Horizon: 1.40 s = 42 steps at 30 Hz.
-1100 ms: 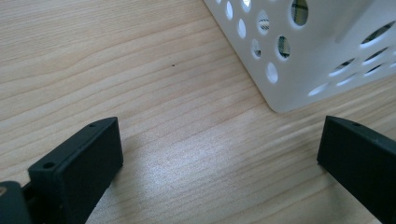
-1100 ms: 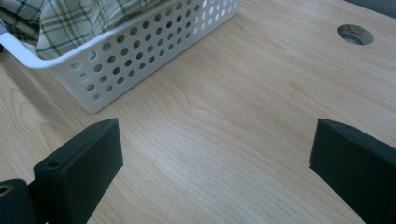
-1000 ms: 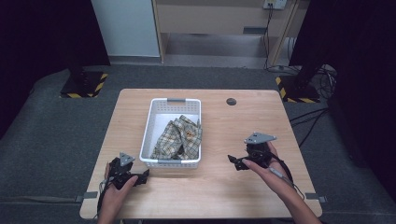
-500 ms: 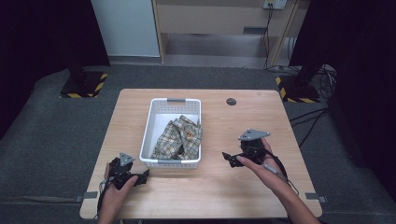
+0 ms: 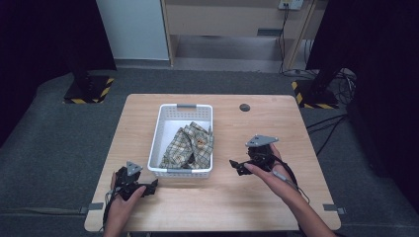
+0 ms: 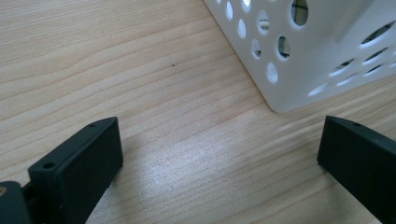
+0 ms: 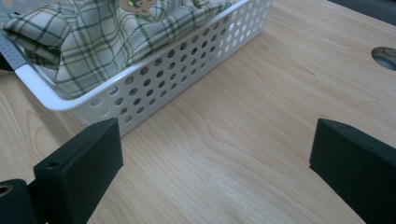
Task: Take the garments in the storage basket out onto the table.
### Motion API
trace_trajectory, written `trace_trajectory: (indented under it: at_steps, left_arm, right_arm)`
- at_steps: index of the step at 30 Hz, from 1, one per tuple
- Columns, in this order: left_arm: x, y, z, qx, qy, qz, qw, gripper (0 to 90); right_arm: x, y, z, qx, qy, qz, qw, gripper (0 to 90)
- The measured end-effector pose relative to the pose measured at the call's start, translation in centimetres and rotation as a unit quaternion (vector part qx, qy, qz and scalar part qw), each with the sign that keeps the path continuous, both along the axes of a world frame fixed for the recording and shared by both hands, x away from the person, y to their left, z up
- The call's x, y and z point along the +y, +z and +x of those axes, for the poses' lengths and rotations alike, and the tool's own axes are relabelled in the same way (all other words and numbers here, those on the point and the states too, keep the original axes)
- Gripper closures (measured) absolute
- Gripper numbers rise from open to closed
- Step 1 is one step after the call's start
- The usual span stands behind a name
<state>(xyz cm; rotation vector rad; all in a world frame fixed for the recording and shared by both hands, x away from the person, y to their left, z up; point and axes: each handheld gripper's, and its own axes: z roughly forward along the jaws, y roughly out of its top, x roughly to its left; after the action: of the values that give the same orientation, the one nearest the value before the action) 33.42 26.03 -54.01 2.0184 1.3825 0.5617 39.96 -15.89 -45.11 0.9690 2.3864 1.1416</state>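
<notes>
A white perforated basket [image 5: 160,129] stands mid-table and holds a crumpled green-and-cream plaid cloth [image 5: 190,146]. My left gripper [image 5: 149,185] rests low on the table at the front left, just off the basket's near left corner [image 6: 285,100], jaws wide open with bare wood between them. My right gripper [image 5: 236,166] hovers to the right of the basket, pointing toward its right wall [image 7: 154,88], also open and holding nothing. In the right gripper view the plaid cloth [image 7: 93,32] bulges above the basket rim.
The wooden table [image 5: 276,197] has a round dark cable hole [image 5: 244,107] at its back right, also seen at the edge of the right gripper view as a cable hole [image 7: 385,56]. Grey carpet surrounds the table. Black stands with striped bases sit behind.
My right gripper has moved left and slightly forward, closer to the basket's right side. The left gripper has stayed where it was.
</notes>
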Motion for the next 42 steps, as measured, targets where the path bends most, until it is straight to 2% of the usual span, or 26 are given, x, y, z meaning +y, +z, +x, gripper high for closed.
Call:
trace_trajectory:
  at_steps: [17,25,42]
  left_arm:
    - [0.0,0.0,0.0,0.0,0.0,0.0,1.0,0.0]
    - [0.0,0.0,0.0,0.0,0.0,0.0,1.0,0.0]
    - [0.0,0.0,0.0,0.0,0.0,0.0,1.0,0.0]
  right_arm:
    - [2.4,1.0,0.7,-0.002,0.018,0.003,0.9998,2.6]
    - [3.2,1.2,1.1,-0.005,0.016,-0.003,0.9999,2.7]
    - [5.7,2.3,1.9,-0.006,0.031,0.008,0.9995,2.7]
